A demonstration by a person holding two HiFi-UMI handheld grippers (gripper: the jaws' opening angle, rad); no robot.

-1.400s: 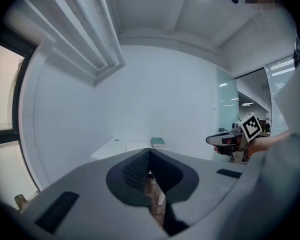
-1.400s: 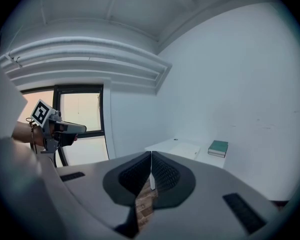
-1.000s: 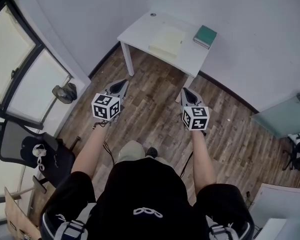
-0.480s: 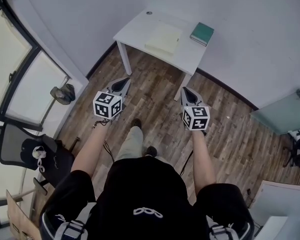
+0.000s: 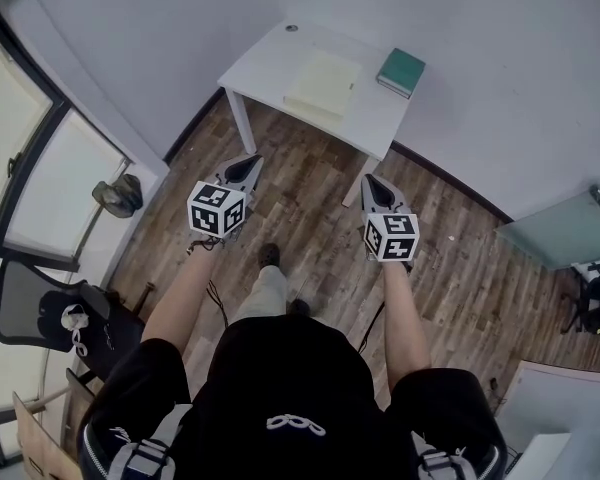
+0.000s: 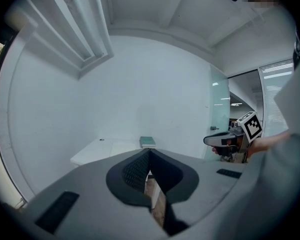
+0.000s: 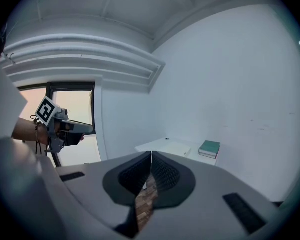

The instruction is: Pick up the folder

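A pale yellow folder [image 5: 323, 81] lies flat on the white table [image 5: 265, 58] against the far wall, with a green book [image 5: 401, 72] to its right. My left gripper [image 5: 251, 162] and right gripper [image 5: 369, 180] are held out side by side over the wooden floor, well short of the table, both pointing at it. Both are shut with nothing between the jaws. In the left gripper view the shut left gripper [image 6: 149, 152] points at the table [image 6: 90, 152] and book [image 6: 147, 142]. The right gripper view shows the shut right gripper [image 7: 151, 154], the folder [image 7: 177, 147] and the book [image 7: 209, 149].
A black office chair [image 5: 40, 308] stands at the left by the windows, and a dark object [image 5: 118, 195] rests on the sill. A glass door [image 5: 565, 233] is at the right, with a white desk corner [image 5: 560, 418] near the bottom right. Wooden floor [image 5: 310, 188] stretches between me and the table.
The person has stepped forward, one foot now ahead, so the table sits a little further left and up in the head view. Both grippers moved along, still shut and empty.
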